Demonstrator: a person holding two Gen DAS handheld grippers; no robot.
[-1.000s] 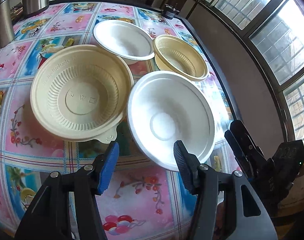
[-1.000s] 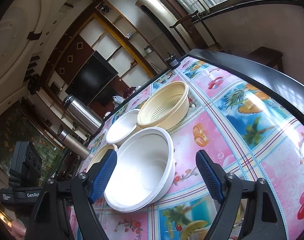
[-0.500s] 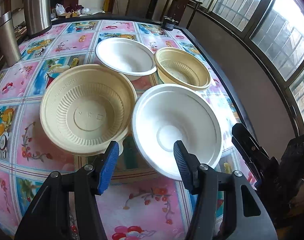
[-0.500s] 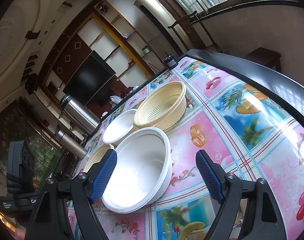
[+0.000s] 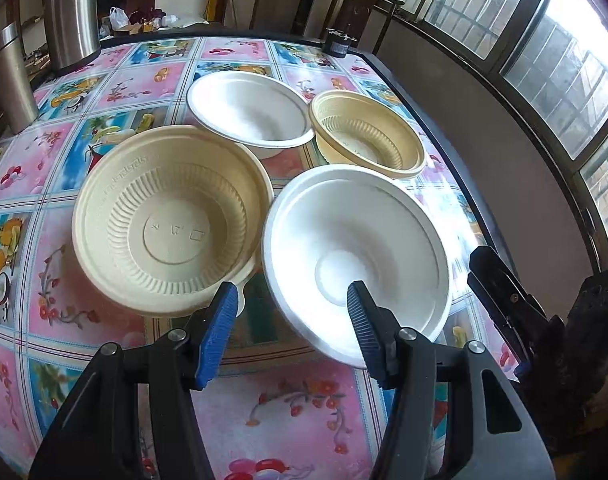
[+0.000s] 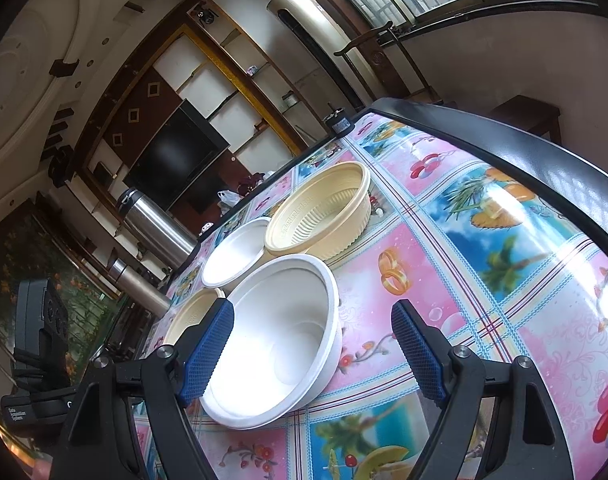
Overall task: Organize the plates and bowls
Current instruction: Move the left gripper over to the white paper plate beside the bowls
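Observation:
Four disposable bowls sit close together on the flowered table [image 5: 284, 412]. Nearest are a large beige ribbed bowl [image 5: 172, 220] on the left and a large white bowl [image 5: 356, 248] on the right. Behind them stand a smaller white bowl [image 5: 248, 112] and a smaller beige bowl [image 5: 368, 136]. My left gripper [image 5: 293, 304] hovers open over the near rims of the two large bowls, holding nothing. My right gripper [image 6: 310, 320] is open wide, low by the table's edge, with the large white bowl [image 6: 288, 320] just ahead between its fingers, untouched. Its black body [image 5: 504, 304] shows in the left wrist view.
Two steel flasks [image 5: 70, 8] [image 5: 10, 72] stand at the table's far left. A small dark jar [image 5: 338, 42] sits at the far edge. The table's black rim [image 6: 544, 152] runs along the window side, with a wooden chair [image 5: 364, 4] beyond.
The left gripper has tipped up a little, so the bowls sit lower in its view and more of the room shows. No bowl has moved. The right gripper stays put.

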